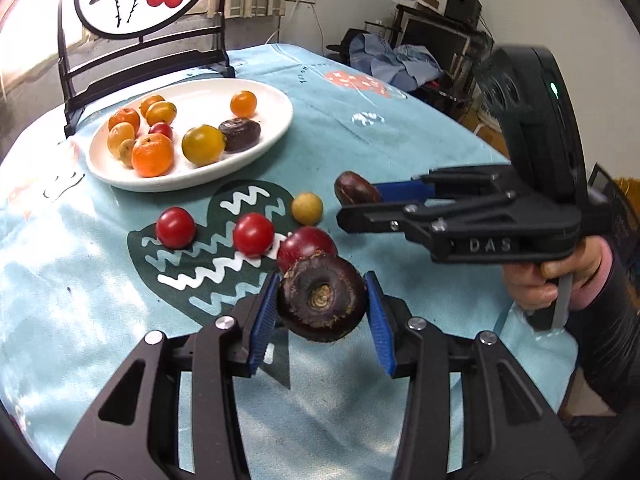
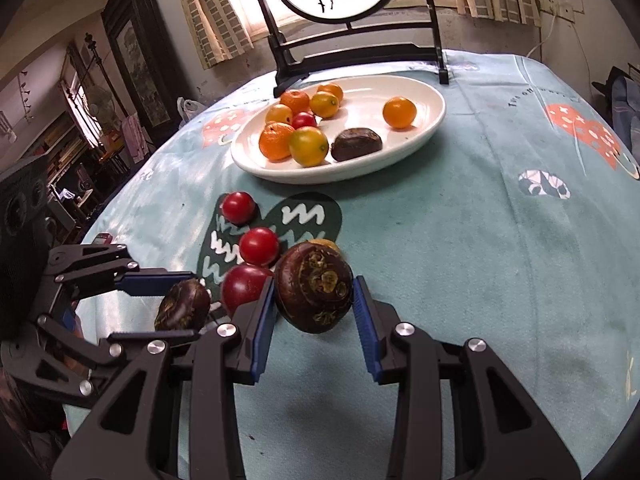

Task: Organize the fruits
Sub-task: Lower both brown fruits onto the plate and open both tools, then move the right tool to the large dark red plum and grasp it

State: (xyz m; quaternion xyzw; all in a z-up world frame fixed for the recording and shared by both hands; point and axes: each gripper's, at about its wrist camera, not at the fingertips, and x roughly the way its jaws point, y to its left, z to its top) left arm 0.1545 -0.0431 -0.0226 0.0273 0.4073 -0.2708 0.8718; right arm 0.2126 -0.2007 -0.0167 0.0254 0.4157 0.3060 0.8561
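My left gripper (image 1: 322, 280) is shut on a dark brown water chestnut (image 1: 322, 300), held just above the blue tablecloth. My right gripper (image 2: 315, 284) is shut on a second water chestnut (image 2: 314, 292). Each shows in the other's view: right gripper (image 1: 360, 202) with its chestnut (image 1: 356, 189), left gripper (image 2: 188, 308) with its chestnut (image 2: 182, 310). Beyond them stands a white oval plate (image 1: 200, 96) (image 2: 360, 92) with several orange and yellow fruits, a small tomato and a third water chestnut (image 1: 240, 134). Three red tomatoes (image 1: 175, 227) (image 1: 253, 234) (image 1: 306, 246) and a small yellow fruit (image 1: 307, 208) lie loose between the grippers and the plate.
A dark chair back (image 2: 352, 52) with a round painted panel stands right behind the plate at the table's far edge. A hand (image 1: 552, 280) grips the right gripper's handle. Bare tablecloth (image 2: 500, 240) stretches to the right of the plate.
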